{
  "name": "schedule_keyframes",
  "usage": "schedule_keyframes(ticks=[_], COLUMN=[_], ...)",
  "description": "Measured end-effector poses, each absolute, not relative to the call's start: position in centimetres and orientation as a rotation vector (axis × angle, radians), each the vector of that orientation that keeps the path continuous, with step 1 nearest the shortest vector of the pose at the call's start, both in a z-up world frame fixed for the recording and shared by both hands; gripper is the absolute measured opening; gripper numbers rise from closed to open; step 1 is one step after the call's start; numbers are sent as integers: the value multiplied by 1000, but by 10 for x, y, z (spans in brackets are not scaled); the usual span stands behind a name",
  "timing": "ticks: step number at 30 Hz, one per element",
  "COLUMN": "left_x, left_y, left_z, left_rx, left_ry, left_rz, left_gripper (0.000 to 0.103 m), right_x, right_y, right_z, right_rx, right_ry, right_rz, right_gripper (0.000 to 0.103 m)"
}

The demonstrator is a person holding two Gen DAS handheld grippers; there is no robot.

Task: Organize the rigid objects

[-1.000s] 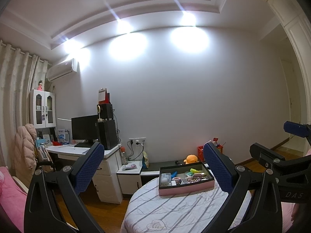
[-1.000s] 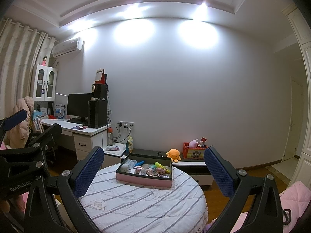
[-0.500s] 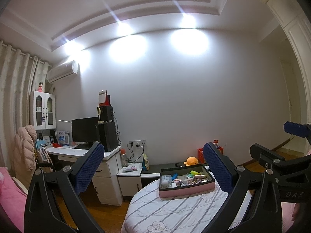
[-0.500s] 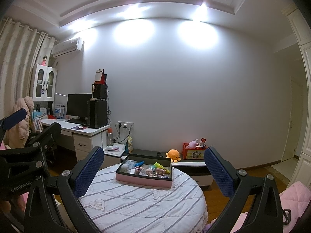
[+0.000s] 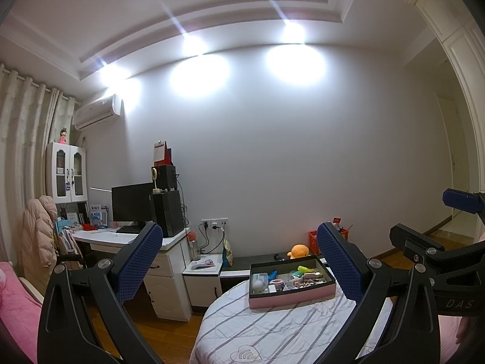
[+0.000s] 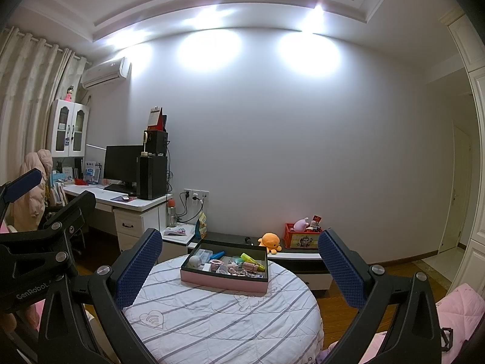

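A pink-sided box with a black inside (image 6: 222, 282) (image 5: 291, 297) sits on a round table under a white striped cloth (image 6: 221, 321) (image 5: 272, 330). Several small items lie in it: a grey ball (image 6: 195, 261), a blue piece (image 6: 217, 255), a yellow-green marker (image 6: 252, 260) and pinkish bits. My left gripper (image 5: 239, 261) is open and empty, held well short of the table. My right gripper (image 6: 239, 265) is also open and empty, framing the box from a distance. Each gripper shows at the edge of the other's view.
A white desk (image 6: 127, 201) with a monitor and black speakers stands at the left wall. A low dark bench (image 6: 291, 254) behind the table carries an orange plush (image 6: 269, 241) and a red crate (image 6: 300, 238). Pink bedding (image 5: 18, 303) lies near left, wood floor around.
The left wrist view has dropped slightly in the frame, so the box and table sit a little lower. The right gripper's view is almost unchanged. Both stay open.
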State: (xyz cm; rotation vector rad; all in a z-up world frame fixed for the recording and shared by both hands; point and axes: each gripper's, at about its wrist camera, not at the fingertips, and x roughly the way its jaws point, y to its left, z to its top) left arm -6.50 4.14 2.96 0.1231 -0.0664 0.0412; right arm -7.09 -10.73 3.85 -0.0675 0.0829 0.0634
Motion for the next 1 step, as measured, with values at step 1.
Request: schedule_keyframes(ticks=[1], left_x=[-65], left_y=[42], left_z=[30], left_rx=[124], left_ry=[-68], left_rz=[41], left_gripper=[103], right_x=[-71], right_y=[-107], right_z=[39], right_rx=[-68], right_ry=[81], right_rz=[63], right_gripper=[103])
